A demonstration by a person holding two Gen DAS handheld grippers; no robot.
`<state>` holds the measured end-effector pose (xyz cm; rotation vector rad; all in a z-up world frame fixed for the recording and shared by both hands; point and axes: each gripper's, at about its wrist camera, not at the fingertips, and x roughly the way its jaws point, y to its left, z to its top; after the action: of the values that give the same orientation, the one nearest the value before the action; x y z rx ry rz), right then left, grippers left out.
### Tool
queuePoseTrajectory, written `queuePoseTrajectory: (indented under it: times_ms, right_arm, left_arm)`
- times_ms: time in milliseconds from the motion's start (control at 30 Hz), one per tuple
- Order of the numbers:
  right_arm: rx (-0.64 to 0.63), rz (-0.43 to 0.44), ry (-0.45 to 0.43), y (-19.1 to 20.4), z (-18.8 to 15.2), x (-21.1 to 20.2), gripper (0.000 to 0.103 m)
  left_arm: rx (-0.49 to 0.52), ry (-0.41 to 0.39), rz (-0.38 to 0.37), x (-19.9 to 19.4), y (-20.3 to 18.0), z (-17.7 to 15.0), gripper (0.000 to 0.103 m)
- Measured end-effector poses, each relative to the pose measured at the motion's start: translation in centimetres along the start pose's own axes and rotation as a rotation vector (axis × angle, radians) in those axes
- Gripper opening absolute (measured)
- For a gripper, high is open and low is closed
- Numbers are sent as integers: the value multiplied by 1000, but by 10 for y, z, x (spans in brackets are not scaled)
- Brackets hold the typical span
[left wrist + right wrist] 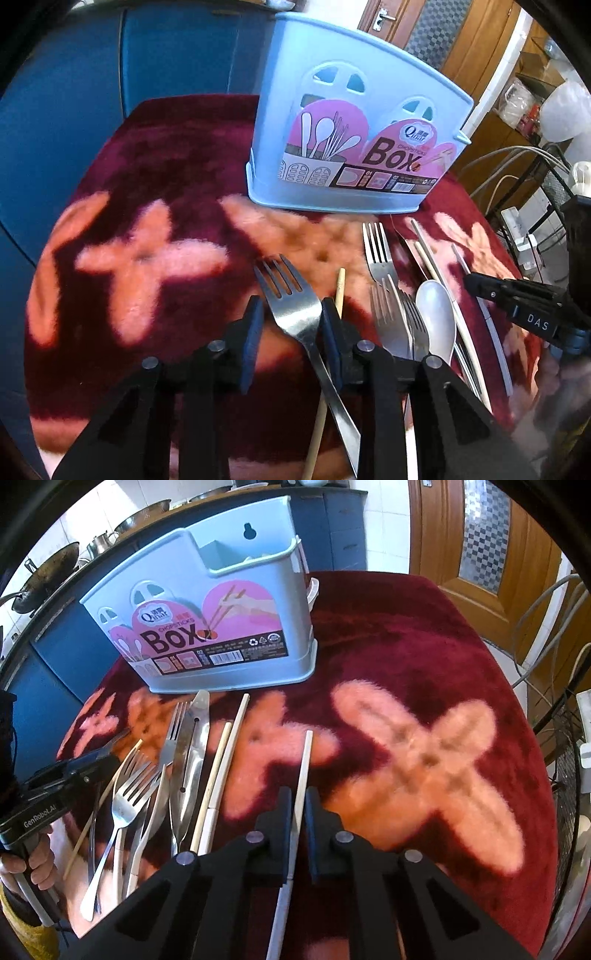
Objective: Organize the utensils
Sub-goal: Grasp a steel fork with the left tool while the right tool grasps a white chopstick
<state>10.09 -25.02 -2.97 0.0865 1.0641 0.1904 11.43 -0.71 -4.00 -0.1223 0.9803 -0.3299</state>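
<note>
Right wrist view shows my right gripper (300, 805) clenched on a chopstick (305, 760), my left gripper (291, 314) straddling a fork (291, 306) unclenched, the box (221, 627) at 11 o'clock seemingly near empty, most cutlery (177, 775) unsorted.

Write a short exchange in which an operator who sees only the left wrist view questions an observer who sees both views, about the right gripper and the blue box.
Operator: Is the right gripper holding anything?
Observer: Yes. The right gripper is shut on a pale chopstick, whose tip points toward the box.
Operator: Can you see into the blue box?
Observer: Partly. The blue box has an open-topped compartment at its right end.
</note>
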Motion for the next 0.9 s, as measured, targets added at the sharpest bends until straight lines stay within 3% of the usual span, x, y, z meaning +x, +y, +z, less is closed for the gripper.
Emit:
queuePoseTrajectory:
  times_ms: [267,400,467,667,900]
  right_arm:
    - [7,20,35,-3,12,11,13]
    - [44,60,61,-10,16,13,13]
    - [57,74,62,-13,17,11,8]
    - [77,98,17,-16,11,-1,6]
    - [78,132,-125,-13,7,-38,6]
  left_arm:
    - [-83,12,-138,4,13,7,31]
    - [-82,25,-207,4,9,9,11]
    - [-88,35,-236,5,7,9,8]
    - [-80,0,-236,-2,-1,9,4]
    - [-28,-112,-234,-44,-10,13,3]
